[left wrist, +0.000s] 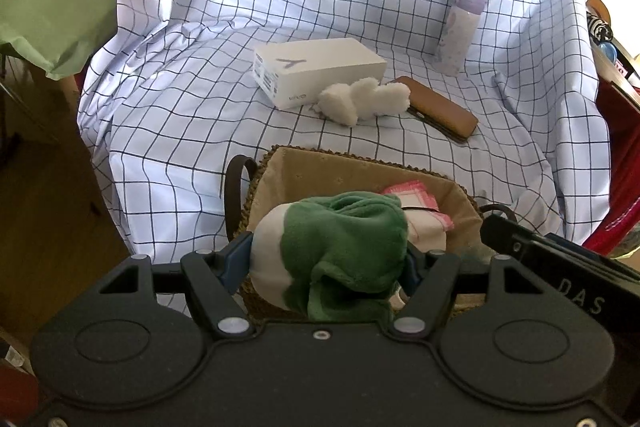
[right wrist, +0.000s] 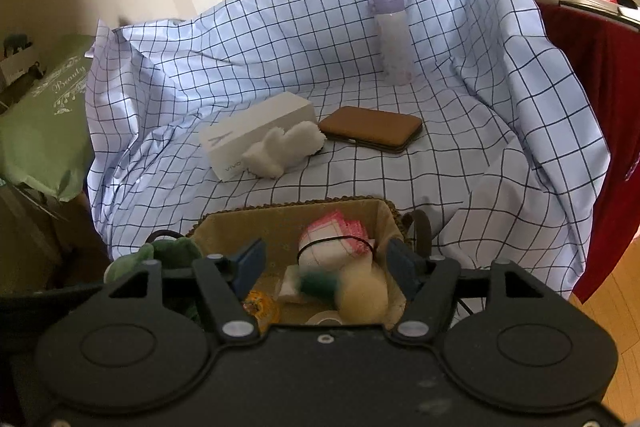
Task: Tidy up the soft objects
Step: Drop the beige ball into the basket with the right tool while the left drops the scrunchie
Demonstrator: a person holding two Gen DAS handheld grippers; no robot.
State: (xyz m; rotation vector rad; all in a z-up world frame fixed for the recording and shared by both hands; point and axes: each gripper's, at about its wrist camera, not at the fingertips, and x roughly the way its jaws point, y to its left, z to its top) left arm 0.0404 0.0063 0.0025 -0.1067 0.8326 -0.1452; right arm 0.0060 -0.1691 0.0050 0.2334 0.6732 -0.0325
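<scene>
The green plush (left wrist: 344, 247) hides much of the basket (left wrist: 288, 167) in the lower centre. In the right wrist view, a yellow-and-green item (right wrist: 352, 291) at the lower centre is blurred.

The left gripper (left wrist: 326, 263) is clamped on a green-and-white plush toy (left wrist: 340, 251). At its 3 o'clock, the right gripper (right wrist: 326, 263) gapes, holding nothing.

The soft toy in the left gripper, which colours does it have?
Green and white; the soft toy shows best in the left wrist view.
</scene>
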